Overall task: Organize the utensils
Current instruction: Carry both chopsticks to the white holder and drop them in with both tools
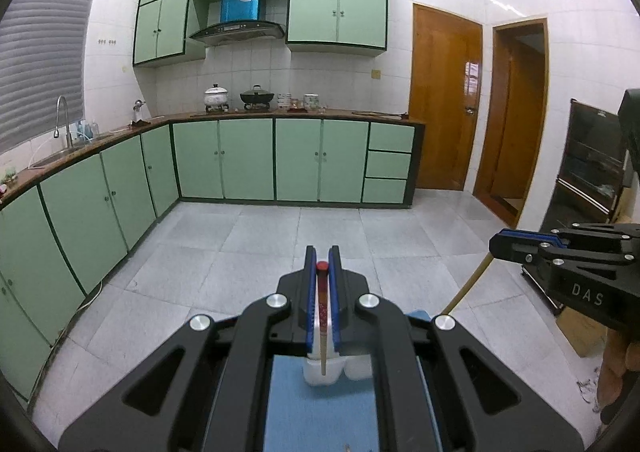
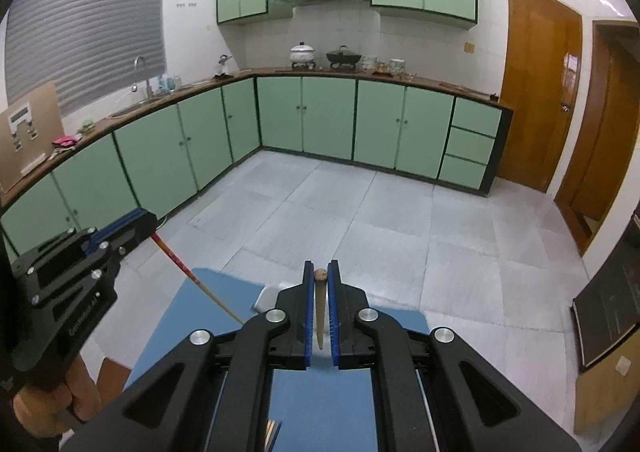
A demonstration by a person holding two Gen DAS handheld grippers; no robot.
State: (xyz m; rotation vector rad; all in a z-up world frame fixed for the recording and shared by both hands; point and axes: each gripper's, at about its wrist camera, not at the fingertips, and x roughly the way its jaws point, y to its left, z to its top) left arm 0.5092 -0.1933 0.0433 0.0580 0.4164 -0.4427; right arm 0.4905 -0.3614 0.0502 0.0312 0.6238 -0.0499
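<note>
My left gripper (image 1: 322, 266) is shut on a red-topped chopstick (image 1: 322, 312) that hangs down toward a white holder (image 1: 320, 372) on a blue mat (image 1: 320, 404). My right gripper (image 2: 321, 276) is shut on a plain wooden chopstick (image 2: 320, 312), also pointing down. In the left wrist view the right gripper (image 1: 496, 246) is at the right with its chopstick (image 1: 468, 284) slanting down. In the right wrist view the left gripper (image 2: 148, 222) is at the left with the red-topped chopstick (image 2: 192, 276) slanting toward the white holder (image 2: 266, 298). Both are held above the blue mat (image 2: 320, 404).
More chopsticks (image 2: 272, 434) lie on the mat near the bottom edge. Green kitchen cabinets (image 1: 248, 160) with pots run along the far wall. A grey tiled floor (image 1: 280, 236) lies beyond the mat. Wooden doors (image 1: 444, 100) stand at the right.
</note>
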